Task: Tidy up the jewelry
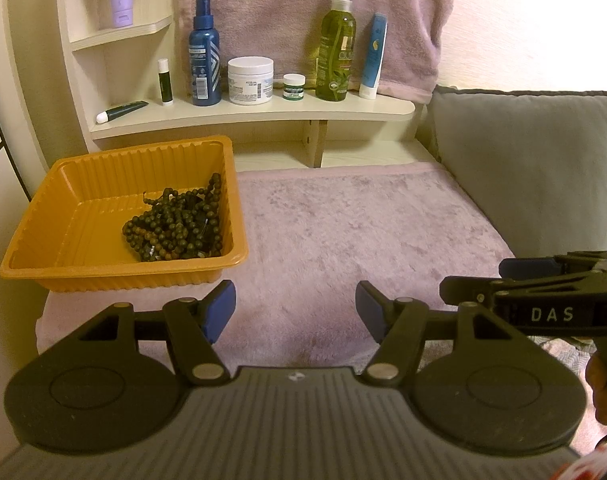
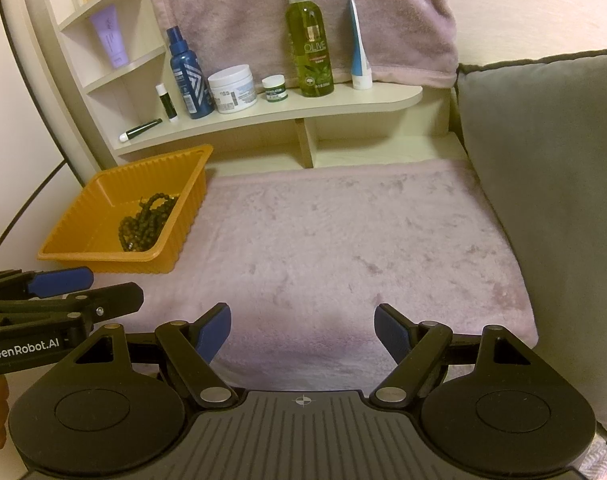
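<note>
1 orange tray (image 1: 35,256), 2 spray btls (image 1: 202,56), 2 jars (image 1: 250,80), 4 tubes (image 1: 373,58).

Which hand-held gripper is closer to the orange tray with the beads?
Left. The left hand-held gripper hangs open just beside the tray, near its front corner. The right hand-held gripper sits farther off, out over the pink mat.

"OLIVE" on the label of the tall green spray bottle (image 2: 310,46), "GenRobot.AI" in white on the side of the left gripper (image 2: 83,286), "DAS" in white on the side of the right gripper (image 1: 475,288), other labels too small to read
</note>
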Demonstrator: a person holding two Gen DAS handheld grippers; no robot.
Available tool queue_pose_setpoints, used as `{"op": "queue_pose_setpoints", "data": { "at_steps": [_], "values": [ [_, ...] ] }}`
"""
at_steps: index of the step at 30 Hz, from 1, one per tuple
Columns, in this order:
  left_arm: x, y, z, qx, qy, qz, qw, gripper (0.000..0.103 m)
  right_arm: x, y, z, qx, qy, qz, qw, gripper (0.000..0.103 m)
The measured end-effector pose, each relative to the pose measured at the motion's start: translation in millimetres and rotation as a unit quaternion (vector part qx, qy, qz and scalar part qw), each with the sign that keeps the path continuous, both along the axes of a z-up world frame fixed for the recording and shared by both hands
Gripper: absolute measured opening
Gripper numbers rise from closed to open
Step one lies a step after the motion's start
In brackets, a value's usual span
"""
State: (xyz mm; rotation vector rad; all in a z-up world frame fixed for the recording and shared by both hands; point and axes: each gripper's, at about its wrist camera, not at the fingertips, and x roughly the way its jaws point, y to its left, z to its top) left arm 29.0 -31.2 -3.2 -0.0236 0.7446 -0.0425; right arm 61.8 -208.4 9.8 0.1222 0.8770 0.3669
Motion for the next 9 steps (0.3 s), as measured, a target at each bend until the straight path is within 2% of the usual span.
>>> {"op": "queue_pose_setpoints", "data": {
  "at_steps": [9],
  "values": [
    [6.1,0.6,-1.1,-0.002,0.005,0.003,1.0000,0.064,0.7,0.6,0.0,0.000,0.000,0.000,1.000,0.079]
  ]
}}
